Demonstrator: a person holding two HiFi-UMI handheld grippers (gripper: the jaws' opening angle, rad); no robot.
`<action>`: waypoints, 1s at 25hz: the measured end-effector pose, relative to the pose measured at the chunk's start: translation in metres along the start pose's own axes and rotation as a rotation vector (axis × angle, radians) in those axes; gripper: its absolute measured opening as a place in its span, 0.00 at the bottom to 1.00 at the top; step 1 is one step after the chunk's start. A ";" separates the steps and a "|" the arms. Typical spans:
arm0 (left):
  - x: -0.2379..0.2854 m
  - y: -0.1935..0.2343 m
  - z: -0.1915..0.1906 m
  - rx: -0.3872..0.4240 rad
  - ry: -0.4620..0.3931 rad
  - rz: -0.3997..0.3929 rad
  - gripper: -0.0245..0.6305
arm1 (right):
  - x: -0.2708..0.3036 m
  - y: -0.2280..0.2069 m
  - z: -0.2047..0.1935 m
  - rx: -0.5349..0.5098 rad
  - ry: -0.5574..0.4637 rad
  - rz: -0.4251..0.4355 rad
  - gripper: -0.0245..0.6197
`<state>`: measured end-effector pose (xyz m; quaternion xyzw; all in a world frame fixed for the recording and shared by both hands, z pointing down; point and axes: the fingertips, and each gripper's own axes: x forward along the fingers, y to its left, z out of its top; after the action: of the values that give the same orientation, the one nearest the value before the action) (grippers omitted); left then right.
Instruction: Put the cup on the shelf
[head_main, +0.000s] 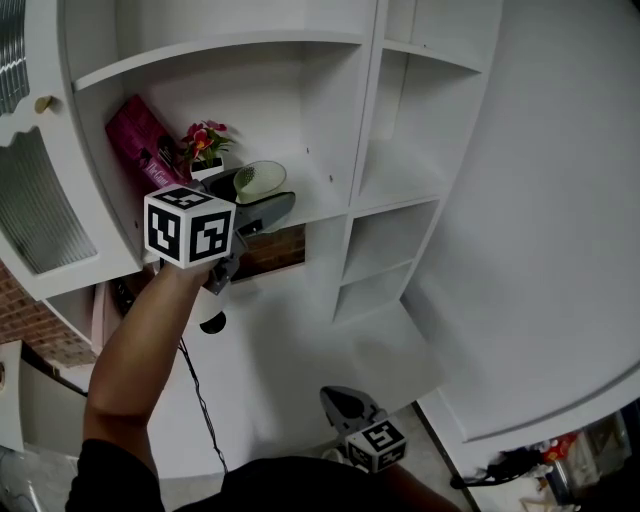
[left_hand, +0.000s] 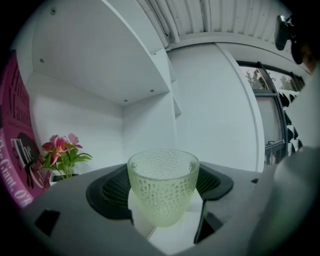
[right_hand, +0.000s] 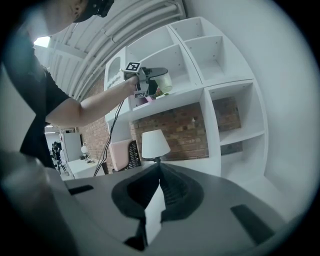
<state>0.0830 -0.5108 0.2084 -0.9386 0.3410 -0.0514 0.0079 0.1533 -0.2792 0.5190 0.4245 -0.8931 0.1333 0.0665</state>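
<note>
Holding the cup (left_hand: 163, 185) between my left fingers, I cannot tell whether its base touches the shelf (head_main: 330, 205) board. In the left gripper view the foot sinks below the dark ribbed pads (left_hand: 112, 191), and in the head view the jaws cover everything but the rim. My left gripper (head_main: 252, 200) is closed on the cup from both sides, inside the open compartment, just right of a small pot of pink flowers (head_main: 205, 140). A magenta book (head_main: 140, 135) leans against the compartment's left wall. It is cut off at the edge of the left gripper view, so its white lettering reads only in fragments.

The head view shows only a pale oval mouth, and the marker cube (head_main: 190, 225) blocks the wrist behind it. Up close, the left gripper view shows much more. The cup is upright, made of pale green translucent glass with a dimpled pattern all over, wide at the rim and narrowing toward the bottom.

My right gripper (right_hand: 159, 187) hangs low, well apart from the shelf, with its fingers pressed together on nothing. Only its view shows the room beyond: a white lamp (right_hand: 154, 144) before a brick wall (right_hand: 180, 125), and, small and far, my left arm raised with the cup at the compartment.
</note>
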 end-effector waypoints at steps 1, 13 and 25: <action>0.004 0.003 0.002 -0.002 0.000 0.008 0.62 | -0.001 -0.003 0.000 0.000 0.000 0.000 0.05; 0.039 0.044 0.003 -0.026 0.068 0.121 0.62 | -0.006 -0.019 0.006 0.016 -0.005 0.030 0.05; 0.052 0.062 -0.009 -0.041 0.116 0.174 0.62 | -0.001 -0.027 0.008 0.022 -0.004 0.059 0.05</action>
<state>0.0814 -0.5916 0.2191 -0.9008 0.4222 -0.0976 -0.0266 0.1749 -0.2970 0.5158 0.3989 -0.9039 0.1438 0.0560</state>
